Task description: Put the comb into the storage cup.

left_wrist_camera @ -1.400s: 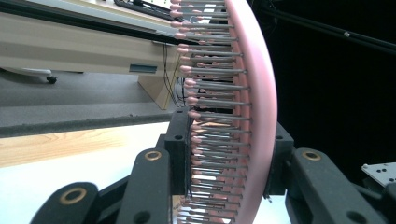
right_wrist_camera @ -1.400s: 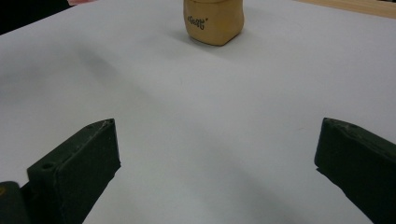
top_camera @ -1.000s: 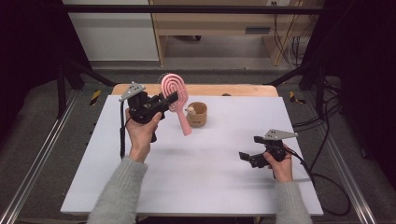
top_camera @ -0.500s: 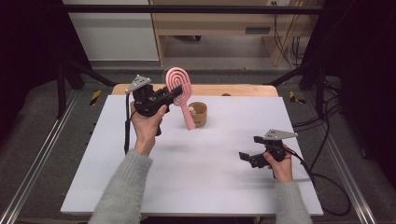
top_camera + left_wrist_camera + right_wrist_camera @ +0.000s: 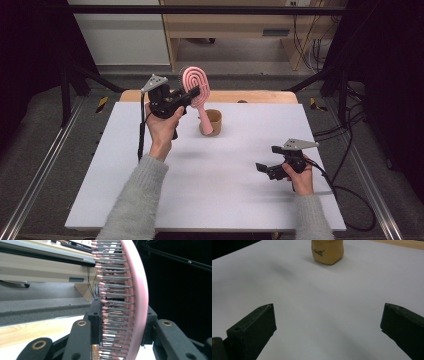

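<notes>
A white counter (image 5: 210, 190) fills the scene, with a person's 2 sleeved forearms reaching in from the near edge. Above its far half, the left gripper (image 5: 192, 95) pinches the head of a pink hairbrush (image 5: 196, 86) between its jaws, holding it raised with its long axis tilted, head up and away, handle slanting down into a small tan cup (image 5: 213, 122). The right gripper (image 5: 262, 168) rests low at the near right, well apart from the cup, jaws spread with nothing between them.
</notes>
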A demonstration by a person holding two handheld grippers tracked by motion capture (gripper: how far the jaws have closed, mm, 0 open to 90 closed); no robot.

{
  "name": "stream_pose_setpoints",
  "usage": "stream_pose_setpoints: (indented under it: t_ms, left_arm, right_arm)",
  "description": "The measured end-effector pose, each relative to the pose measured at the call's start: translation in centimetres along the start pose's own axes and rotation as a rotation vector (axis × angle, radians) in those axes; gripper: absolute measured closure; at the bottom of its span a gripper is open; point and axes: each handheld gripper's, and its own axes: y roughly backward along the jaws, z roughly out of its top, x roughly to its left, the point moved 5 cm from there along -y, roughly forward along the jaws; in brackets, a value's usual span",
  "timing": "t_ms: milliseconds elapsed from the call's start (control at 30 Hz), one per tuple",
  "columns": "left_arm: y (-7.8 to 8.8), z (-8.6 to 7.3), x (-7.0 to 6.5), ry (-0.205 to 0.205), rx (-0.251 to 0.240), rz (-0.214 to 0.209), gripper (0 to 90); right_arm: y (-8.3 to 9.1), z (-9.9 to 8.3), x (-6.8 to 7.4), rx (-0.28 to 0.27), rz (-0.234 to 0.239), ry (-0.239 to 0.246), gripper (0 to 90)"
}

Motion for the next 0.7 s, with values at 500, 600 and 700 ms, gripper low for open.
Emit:
stream_pose_setpoints:
  t_ms: [500,600,700]
  left_arm:
    - [-1.9,0.6,0.0,0.011,-0.016,0.013,62.6]
    - [-2.2,0.8,0.1,0.016,-0.015,0.019,62.6]
    - [-2.5,1.0,0.1,0.02,-0.017,0.015,62.6]
  right_arm:
    - [0.1,0.0,0.0,0.0,0.0,0.002,0.6]
    - [0.1,0.0,0.1,-0.002,0.001,0.001,0.6]
    - [0.1,0.0,0.1,-0.003,0.002,0.0,0.6]
